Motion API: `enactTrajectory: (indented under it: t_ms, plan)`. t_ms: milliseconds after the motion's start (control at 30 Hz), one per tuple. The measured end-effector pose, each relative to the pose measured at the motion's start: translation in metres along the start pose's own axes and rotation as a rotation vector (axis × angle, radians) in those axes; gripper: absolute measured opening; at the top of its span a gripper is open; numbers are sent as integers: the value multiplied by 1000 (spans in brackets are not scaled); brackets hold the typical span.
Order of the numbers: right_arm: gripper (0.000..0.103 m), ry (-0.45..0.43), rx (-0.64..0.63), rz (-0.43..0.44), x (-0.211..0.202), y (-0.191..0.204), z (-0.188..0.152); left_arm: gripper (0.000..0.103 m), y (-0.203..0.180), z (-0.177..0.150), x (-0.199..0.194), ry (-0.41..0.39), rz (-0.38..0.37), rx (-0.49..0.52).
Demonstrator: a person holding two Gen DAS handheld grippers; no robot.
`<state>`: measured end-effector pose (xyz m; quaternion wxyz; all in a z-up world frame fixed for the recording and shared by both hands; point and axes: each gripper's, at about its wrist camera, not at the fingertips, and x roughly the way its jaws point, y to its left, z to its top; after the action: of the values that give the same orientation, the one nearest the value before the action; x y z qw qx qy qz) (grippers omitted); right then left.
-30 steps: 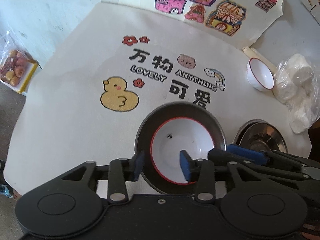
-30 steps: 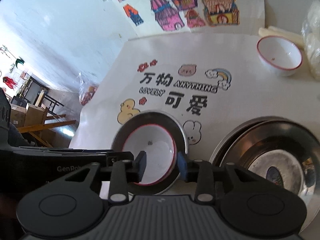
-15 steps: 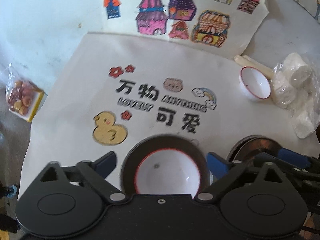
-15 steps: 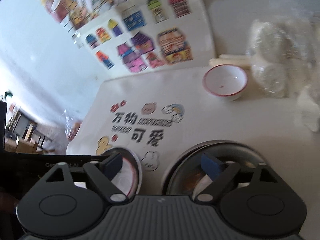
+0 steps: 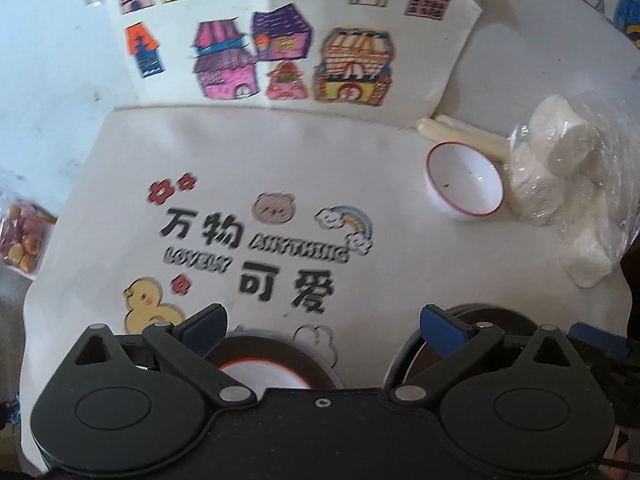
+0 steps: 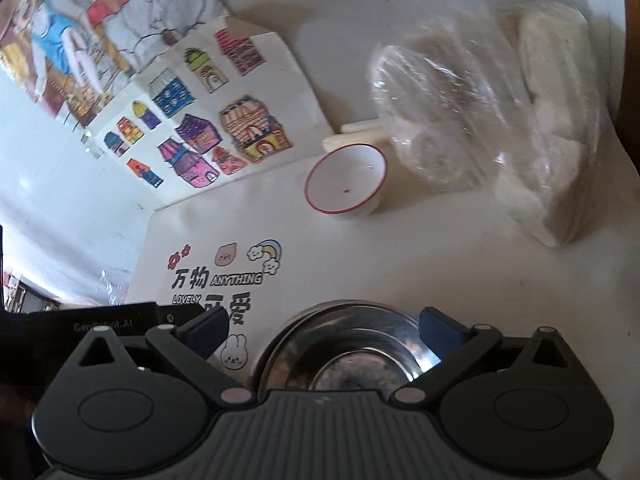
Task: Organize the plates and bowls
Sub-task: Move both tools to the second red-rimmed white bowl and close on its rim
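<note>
Printed cloth (image 5: 360, 168), left claw (image 5: 322, 322) spread wide, empty, right claw (image 6: 322, 322) just opened wide, empty.

Two white red-rimmed bowls: one (image 5: 464, 184) right of centre, one (image 5: 264, 374) at the lower edge inside a dark metal plate (image 5: 320, 368). One stack of steel plates (image 6: 344, 344), lower centre. Two open grippers.

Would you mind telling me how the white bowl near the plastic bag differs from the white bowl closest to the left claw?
The far white bowl stands alone on the printed mat; the near white bowl sits inside a dark metal plate. The far bowl is in full view beside the plastic bag; the near one is mostly hidden behind the claw body. Both are white with a red rim, upright and empty where visible.
</note>
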<state>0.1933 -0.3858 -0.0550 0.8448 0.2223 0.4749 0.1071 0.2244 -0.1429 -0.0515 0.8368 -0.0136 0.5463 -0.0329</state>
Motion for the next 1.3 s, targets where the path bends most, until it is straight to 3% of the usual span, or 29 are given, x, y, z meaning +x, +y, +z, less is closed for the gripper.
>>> enactTrajectory:
  t_ms: [733, 833, 967, 1300]
  plan:
    - [103, -30, 175, -39, 35, -56, 31, 102, -61, 92, 63, -50, -6, 184]
    - [102, -39, 201, -40, 42, -58, 35, 102, -66, 101, 73, -48, -9, 212]
    - [94, -39, 231, -33, 56, -57, 41, 102, -70, 111, 86, -49, -6, 262]
    - [93, -62, 350, -54, 79, -59, 56, 102, -78, 124, 107, -39, 5, 365]
